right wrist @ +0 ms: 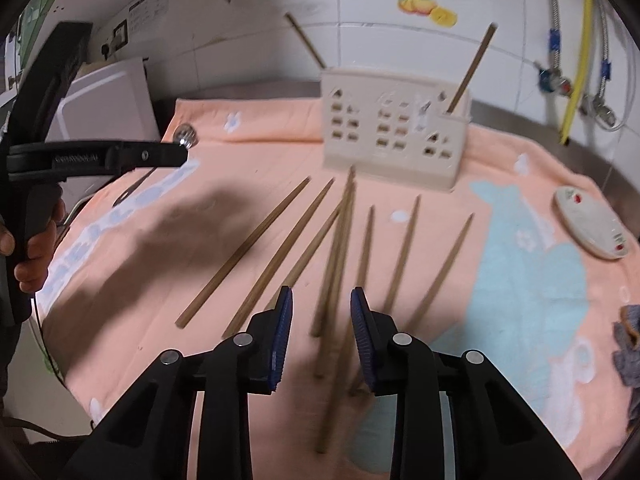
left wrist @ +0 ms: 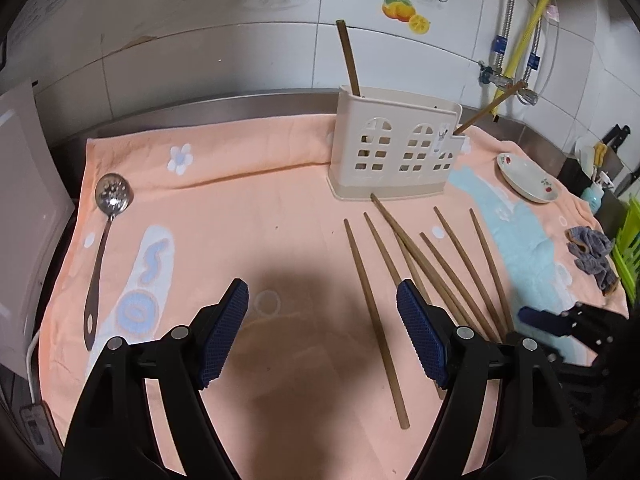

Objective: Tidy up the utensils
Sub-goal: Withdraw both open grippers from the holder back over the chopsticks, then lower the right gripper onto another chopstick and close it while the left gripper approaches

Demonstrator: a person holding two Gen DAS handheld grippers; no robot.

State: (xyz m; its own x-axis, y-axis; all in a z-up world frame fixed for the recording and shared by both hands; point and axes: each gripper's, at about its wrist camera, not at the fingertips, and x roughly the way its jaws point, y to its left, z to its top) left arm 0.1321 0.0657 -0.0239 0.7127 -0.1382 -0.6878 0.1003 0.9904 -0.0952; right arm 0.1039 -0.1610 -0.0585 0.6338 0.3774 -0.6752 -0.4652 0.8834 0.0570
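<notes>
Claws fill the bottom of both wrist views. The left claw (left wrist: 322,300) is spread wide with nothing between its blue pads, held above the peach towel (left wrist: 240,208) that covers the bench. The right claw (right wrist: 321,312) is parted more narrowly and grips nothing; a blurred chopstick is seen through its gap, and whether a pad touches it cannot be told. In the left view the right claw is cut off at the lower right edge; in the right view the left claw is seen side-on at the left edge, with part of the hand (right wrist: 34,256) on its handle.

Loose chopsticks (left wrist: 460,272) are fanned on the towel just beyond the claws, several crossing, so an exact count is hard to make; their near ends are hidden behind the left claw's right finger. A slotted spoon (left wrist: 106,236) lies well apart to the left; in the right view its bowl is mostly hidden by the left claw.

Farther back stands the cream utensil holder (left wrist: 394,148), upright, with two chopsticks leaning in it, their lower parts hidden by its walls. A small dish (left wrist: 526,182) and a grey cloth (left wrist: 592,260) lie to the right. Motion blur softens the whole right view.
</notes>
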